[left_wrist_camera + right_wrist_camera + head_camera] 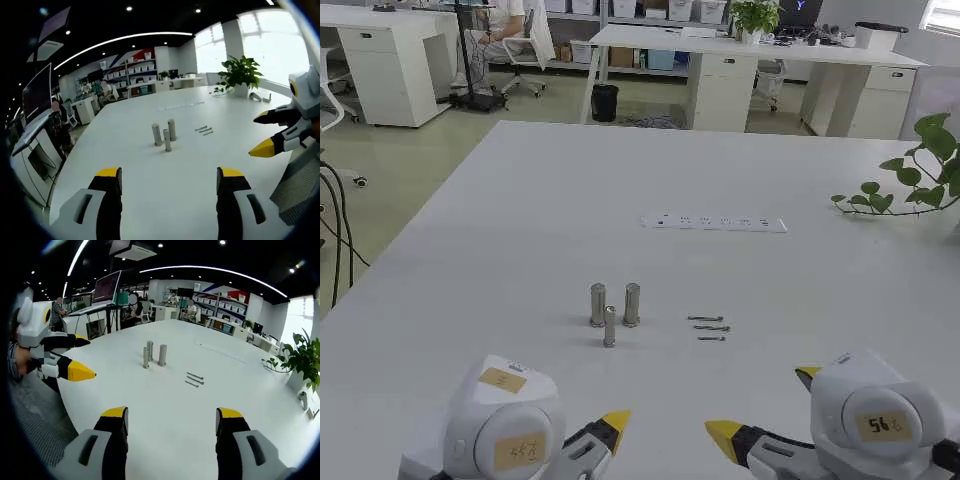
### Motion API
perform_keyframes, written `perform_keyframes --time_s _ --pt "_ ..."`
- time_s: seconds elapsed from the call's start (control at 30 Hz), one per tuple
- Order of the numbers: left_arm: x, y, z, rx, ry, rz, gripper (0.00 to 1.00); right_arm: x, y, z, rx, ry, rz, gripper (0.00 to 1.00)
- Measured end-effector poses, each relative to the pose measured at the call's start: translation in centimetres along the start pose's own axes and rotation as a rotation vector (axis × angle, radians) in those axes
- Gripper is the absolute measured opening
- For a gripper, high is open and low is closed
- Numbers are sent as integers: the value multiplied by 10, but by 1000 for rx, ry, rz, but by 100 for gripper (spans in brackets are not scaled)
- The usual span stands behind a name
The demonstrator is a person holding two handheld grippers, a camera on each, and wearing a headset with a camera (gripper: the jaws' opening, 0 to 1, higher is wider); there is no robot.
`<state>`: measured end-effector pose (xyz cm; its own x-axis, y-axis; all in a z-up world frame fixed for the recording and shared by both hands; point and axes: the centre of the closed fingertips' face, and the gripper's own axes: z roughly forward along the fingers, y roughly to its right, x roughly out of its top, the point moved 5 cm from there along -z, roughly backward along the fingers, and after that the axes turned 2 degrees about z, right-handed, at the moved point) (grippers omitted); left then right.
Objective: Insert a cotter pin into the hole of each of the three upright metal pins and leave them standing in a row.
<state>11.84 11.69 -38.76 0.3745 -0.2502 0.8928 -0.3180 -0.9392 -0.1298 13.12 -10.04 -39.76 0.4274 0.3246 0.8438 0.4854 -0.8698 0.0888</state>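
Three upright metal pins point(614, 311) stand close together in the middle of the white table point(520, 230), one in front of the other two. Three small cotter pins point(709, 328) lie just to their right. The same pins point(164, 134) and cotter pins point(204, 130) sit ahead in the left gripper view, and likewise the pins point(154, 355) and cotter pins point(194, 379) in the right gripper view. My left gripper point(169, 176) hovers open near the front edge at left. My right gripper point(171, 416) is open at the front right. Both hold nothing.
A white power strip point(714, 222) lies beyond the pins. A leafy plant point(918, 175) reaches over the table's right edge. Desks, a chair and a seated person point(498, 25) are in the room behind.
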Motion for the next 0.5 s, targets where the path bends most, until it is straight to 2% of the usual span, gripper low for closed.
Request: perform_keyframes --time_s 0.07,0.17,0.27,0.33,0.5 --pt "0 0 0 2 -1 -1 75 2 -1 0 4 17 5 70" --pt "0 -1 0 2 -2 0 75 1 0 0 -3 3 -7 70" --pt "0 0 0 1 -3 1 75 3 2 -1 -17 18 -11 73" --pt "0 0 0 1 -2 2 75 2 2 0 -11 15 12 73" --pt "0 0 0 0 -3 4 75 2 2 0 -10 17 11 73"
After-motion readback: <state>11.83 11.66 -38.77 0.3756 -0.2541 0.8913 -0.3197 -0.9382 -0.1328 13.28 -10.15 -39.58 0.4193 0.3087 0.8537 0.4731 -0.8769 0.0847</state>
